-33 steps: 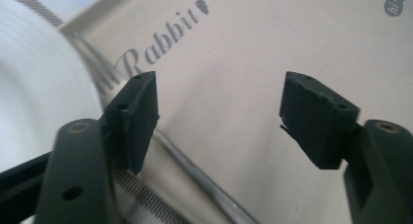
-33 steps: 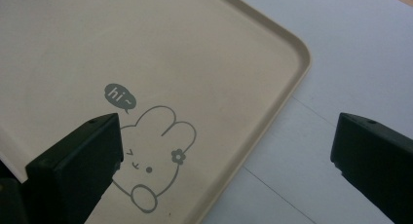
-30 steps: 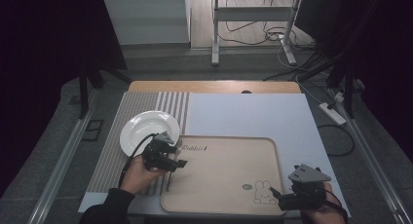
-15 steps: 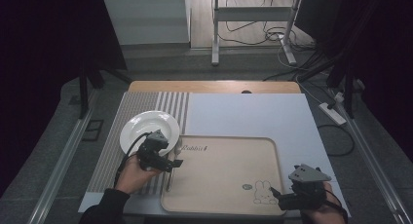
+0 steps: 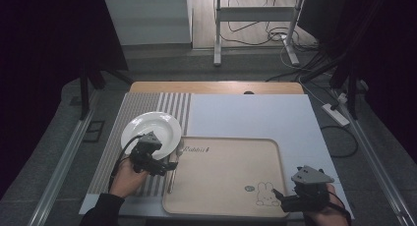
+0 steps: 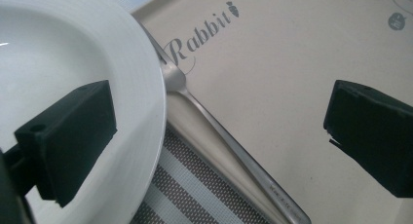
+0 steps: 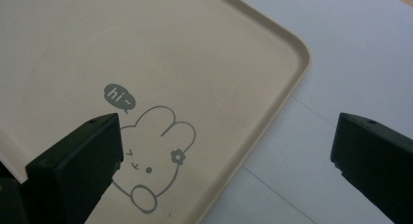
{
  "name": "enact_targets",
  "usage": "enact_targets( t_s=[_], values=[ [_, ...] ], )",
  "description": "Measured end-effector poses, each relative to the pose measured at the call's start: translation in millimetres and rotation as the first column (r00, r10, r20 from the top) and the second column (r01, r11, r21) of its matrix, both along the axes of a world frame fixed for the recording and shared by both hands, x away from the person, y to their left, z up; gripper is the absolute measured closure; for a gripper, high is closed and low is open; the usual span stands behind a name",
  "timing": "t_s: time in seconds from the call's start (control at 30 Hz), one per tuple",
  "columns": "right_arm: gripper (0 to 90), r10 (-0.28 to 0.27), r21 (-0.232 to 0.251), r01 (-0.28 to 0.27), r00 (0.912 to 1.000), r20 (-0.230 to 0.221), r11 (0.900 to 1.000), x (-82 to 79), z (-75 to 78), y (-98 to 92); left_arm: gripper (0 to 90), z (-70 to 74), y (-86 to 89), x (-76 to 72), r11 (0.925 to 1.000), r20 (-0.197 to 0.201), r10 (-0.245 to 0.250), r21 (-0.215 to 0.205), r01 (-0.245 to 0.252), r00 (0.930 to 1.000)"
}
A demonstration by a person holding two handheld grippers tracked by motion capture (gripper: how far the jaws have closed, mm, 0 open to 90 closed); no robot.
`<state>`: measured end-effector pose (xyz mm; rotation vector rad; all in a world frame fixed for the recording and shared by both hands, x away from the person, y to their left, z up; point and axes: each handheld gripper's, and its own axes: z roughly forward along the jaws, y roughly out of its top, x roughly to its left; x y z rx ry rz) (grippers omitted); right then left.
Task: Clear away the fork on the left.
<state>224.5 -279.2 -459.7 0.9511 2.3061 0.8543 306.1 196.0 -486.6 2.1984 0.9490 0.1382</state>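
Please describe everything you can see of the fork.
The fork is plain, shiny metal, slim, with a long flat handle. It lies flat between the white plate and the beige tray, along the tray's left rim, partly over the striped mat. Its head points away from the person and reaches under the plate's edge. The left claw stands open above it; nothing grips it.

Glossy white plate [image 6: 73, 48], brushed metal fork [image 6: 229, 151], matt tray [image 6: 292, 53]

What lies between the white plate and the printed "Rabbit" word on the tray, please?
A metal fork lies there, along the tray's left rim beside the white plate, clearest in the left gripper view.
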Motion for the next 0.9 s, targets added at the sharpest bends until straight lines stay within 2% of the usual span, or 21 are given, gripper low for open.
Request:
enact_targets(
  t_s=[0.47,0.57,0.63,0.9],
  values=[
    [0.0,0.0,-0.001,0.0,1.0,-0.001,1.0,0.0,-0.1,0.2,0.0,-0.4,11.8,-10.6,0.9999,0.027,0.016,0.005,-0.016,0.9995],
    [0.0,-0.001,-0.001,0.001,1.0,-0.001,1.0,0.0,-0.2,0.3,0.0,-1.2,15.3,-12.7,0.9998,0.023,0.019,-0.002,-0.019,0.9996],
    [0.0,-0.001,-0.001,0.001,1.0,-0.001,1.0,0.0,-0.2,0.4,0.0,-1.9,19.9,-15.1,0.9993,0.012,0.03,-0.024,-0.03,0.9995],
    [0.0,-0.003,-0.002,0.003,1.0,0.0,1.0,-0.1,-0.2,0.5,0.0,-3.7,31.5,-23.1,0.9974,0.015,0.061,-0.038,-0.061,0.998]
  ],
)
